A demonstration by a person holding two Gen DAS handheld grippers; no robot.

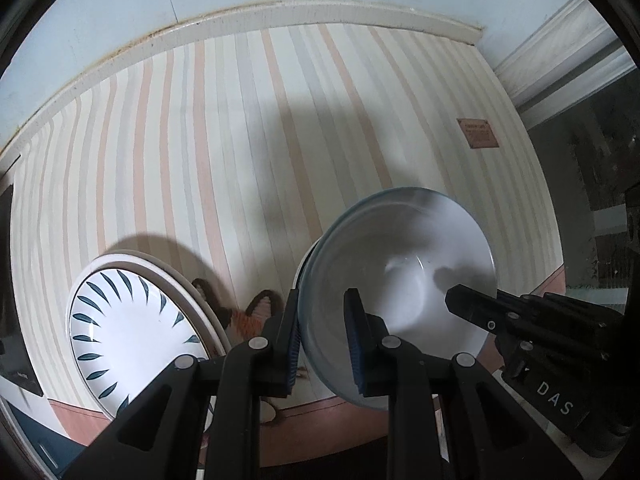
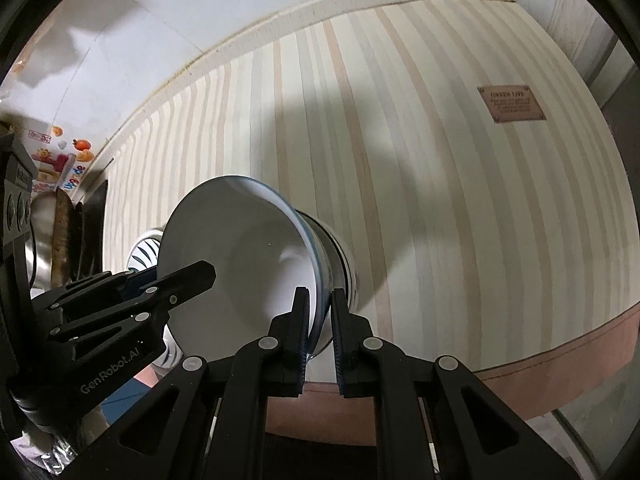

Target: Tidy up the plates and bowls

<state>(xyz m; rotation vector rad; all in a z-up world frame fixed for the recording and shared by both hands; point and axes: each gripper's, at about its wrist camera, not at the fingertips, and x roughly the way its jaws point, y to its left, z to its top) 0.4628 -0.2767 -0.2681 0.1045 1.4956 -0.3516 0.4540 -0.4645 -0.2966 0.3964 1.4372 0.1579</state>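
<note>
A white bowl with a blue-grey rim [image 1: 404,280] is held between both grippers above the striped tablecloth [image 1: 240,140]. My left gripper [image 1: 326,332] is shut on the bowl's left rim, one finger outside, one inside. My right gripper [image 2: 320,328] is shut on the bowl's right rim [image 2: 316,280]; the bowl [image 2: 240,264] tilts toward the camera. The right gripper also shows in the left wrist view [image 1: 500,312], and the left gripper shows in the right wrist view [image 2: 168,284]. A white plate with dark blue leaf marks [image 1: 132,340] lies on a cream plate to the left.
A striped bowl or cup [image 2: 344,264] sits behind the held bowl. A brown label [image 1: 478,133] lies on the cloth at the far right. A cat-patterned dish [image 1: 248,316] peeks between plate and bowl. Dark kitchen items and stickers [image 2: 52,160] stand at the left.
</note>
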